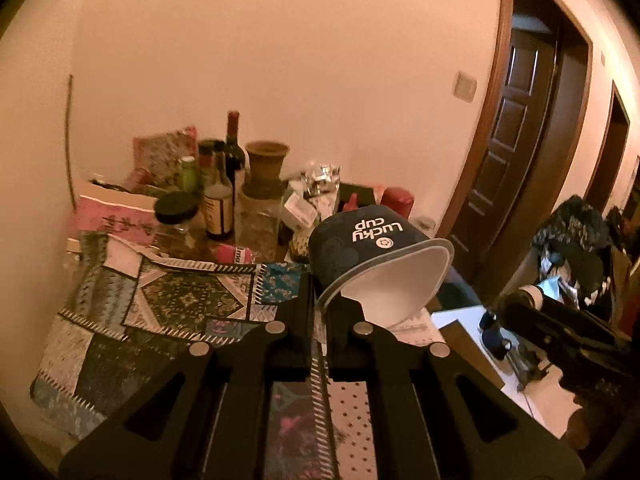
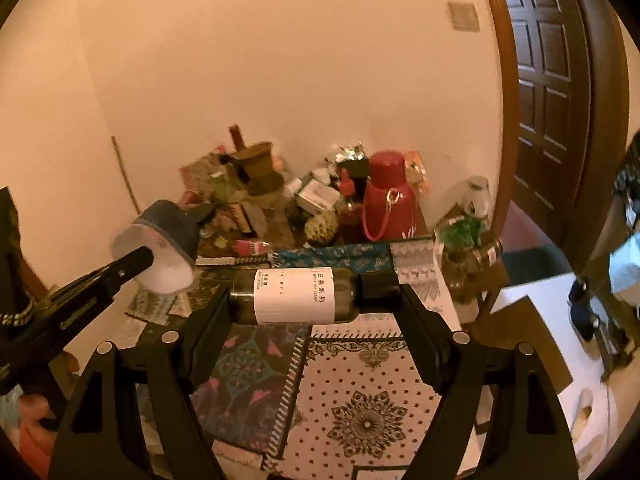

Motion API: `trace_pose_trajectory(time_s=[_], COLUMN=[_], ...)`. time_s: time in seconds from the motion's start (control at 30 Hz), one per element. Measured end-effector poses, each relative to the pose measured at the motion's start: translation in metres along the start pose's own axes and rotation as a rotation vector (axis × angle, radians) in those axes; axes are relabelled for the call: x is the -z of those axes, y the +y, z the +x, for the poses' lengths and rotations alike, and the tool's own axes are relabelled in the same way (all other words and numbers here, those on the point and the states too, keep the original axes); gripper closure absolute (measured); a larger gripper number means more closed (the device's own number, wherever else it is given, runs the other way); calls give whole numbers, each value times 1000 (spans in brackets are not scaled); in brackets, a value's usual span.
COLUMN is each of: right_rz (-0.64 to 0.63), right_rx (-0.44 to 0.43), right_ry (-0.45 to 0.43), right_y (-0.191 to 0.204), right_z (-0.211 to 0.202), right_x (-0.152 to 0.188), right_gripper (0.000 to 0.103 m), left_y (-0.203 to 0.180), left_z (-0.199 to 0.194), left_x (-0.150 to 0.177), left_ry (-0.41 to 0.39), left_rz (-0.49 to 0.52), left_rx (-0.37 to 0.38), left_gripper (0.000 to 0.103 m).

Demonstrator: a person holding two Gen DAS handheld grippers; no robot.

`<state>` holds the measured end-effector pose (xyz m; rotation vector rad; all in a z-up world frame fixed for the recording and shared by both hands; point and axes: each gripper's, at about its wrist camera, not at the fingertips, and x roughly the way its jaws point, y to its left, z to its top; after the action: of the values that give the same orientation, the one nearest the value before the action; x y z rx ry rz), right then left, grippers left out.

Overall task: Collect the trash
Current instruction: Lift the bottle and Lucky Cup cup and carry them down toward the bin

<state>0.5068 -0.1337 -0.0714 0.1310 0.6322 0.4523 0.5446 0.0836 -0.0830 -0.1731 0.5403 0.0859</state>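
My left gripper [image 1: 322,300] is shut on the rim of a dark blue paper cup [image 1: 372,248] marked "Lucky Cup". The cup is squashed and tilts with its white inside toward me, held above the table. The cup [image 2: 164,244] and the left gripper [image 2: 142,262] also show at the left of the right wrist view. My right gripper [image 2: 316,292] is shut on a dark bottle [image 2: 296,296] with a white label and black cap. The bottle lies crosswise between the fingers, above the patterned tablecloth [image 2: 360,380].
Against the wall stands a clutter of bottles, jars and boxes: a wine bottle [image 1: 234,148], a clay pot [image 1: 266,160], a red flask [image 2: 388,196], a plant in a glass jar [image 2: 464,248]. A dark door [image 2: 548,80] is at the right. A white surface [image 2: 560,320] lies lower right.
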Motion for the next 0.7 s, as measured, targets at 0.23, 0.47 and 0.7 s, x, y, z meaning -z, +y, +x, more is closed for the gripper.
trace_pose_trajectory(time_s=[0.23,0.47,0.7], right_rz=[-41,-61,-56], right_rx=[-43,-57,-20], right_ry=[-74,-126,-159], right_y=[14,39,77], right_z=[-48,-92,-133], right_x=[1,17,49], right_gripper=[26,26,26], left_y=[-9,-6,13], left_z=[-70,-126,-184], left_x=[5,13,37], left_ry=[-82,-144,-170], left_rz=[-13,4,17], left_rx=[-30,-17,34], left_gripper=[100,100,100])
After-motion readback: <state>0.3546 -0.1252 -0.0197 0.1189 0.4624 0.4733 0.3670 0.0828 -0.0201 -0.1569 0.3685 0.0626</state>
